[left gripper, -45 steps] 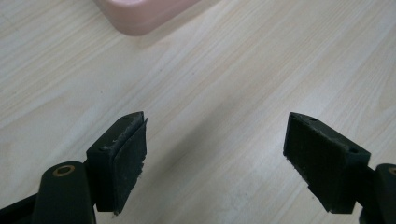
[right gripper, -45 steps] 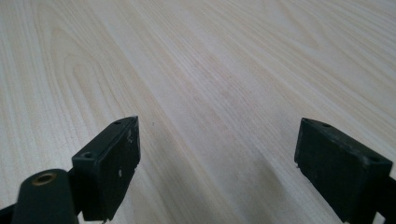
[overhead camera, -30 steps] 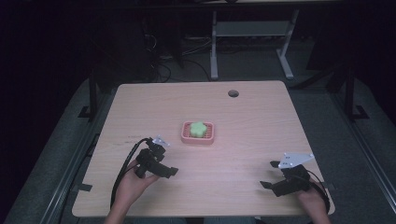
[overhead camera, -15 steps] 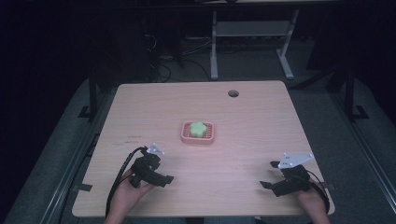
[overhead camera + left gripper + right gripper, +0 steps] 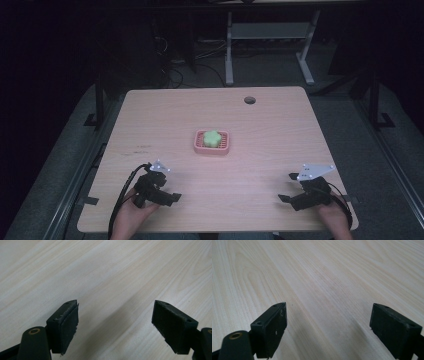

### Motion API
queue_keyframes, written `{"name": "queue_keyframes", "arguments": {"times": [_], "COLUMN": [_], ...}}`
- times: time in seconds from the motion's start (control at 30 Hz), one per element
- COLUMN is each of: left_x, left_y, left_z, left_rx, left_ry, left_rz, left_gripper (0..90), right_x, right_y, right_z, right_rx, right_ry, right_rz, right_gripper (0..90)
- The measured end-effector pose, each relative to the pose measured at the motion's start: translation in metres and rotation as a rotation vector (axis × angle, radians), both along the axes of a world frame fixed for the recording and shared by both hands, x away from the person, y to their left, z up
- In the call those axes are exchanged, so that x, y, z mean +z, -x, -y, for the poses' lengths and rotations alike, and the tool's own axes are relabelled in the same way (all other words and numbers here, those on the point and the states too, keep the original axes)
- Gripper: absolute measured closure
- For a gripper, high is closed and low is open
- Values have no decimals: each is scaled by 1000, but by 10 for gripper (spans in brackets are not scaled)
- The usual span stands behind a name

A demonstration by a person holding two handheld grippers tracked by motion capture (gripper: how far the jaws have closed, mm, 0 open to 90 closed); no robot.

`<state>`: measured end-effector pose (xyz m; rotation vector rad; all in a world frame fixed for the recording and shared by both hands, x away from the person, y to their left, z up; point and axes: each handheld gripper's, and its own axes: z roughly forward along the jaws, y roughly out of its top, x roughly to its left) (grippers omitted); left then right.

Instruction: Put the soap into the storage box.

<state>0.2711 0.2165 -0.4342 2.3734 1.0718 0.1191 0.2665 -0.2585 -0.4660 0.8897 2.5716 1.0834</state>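
My left claw [image 5: 172, 198] sits at the lower left of the high view, low over the worktop [image 5: 280, 130], and my right claw [image 5: 287, 187] rests at the lower right of the same frame. Both stand spread wide with nothing between the jaws: in the left gripper view my own claw [image 5: 115, 326] frames only bare wood grain, and the right gripper view shows the same for the other claw [image 5: 328, 327].

The work sits at the middle of the high view: a pink tray [image 5: 198, 147] with a green, flower-shaped piece [image 5: 213, 137] lying inside it. Both claws are well apart from it, nearer the bottom edge of the frame, the left one somewhat closer to the tray than the right.

I judge this to be the very start or a rest point of the job: neither claw is reaching, and the green piece lies untouched in its tray. The next move, as I read it, calls for carrying one claw up toward the centre of the frame, jaws kept spread, lining them on either side of the green piece and coming down from above so the tray's rim does not catch a jaw. The piece looks soft, so a gentle squeeze should do.
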Motion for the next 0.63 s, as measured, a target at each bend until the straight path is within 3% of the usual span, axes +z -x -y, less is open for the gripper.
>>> {"name": "queue_keyframes", "arguments": {"times": [0.2,0.3,0.63], "left_x": [-7,-7,-6], "left_y": [8,15,18], "left_z": [-1,1,-1], "left_rx": [9,2,15], "left_ry": [-3,-28,-10], "left_rz": [-1,14,58], "left_gripper": [214,214,213], "right_x": [1,2,5], "right_y": [0,0,1], "right_z": [1,1,-2], "right_rx": [0,3,22], "right_ry": [-5,-9,-8], "right_rz": [8,12,22], "right_gripper": [138,138,138]}}
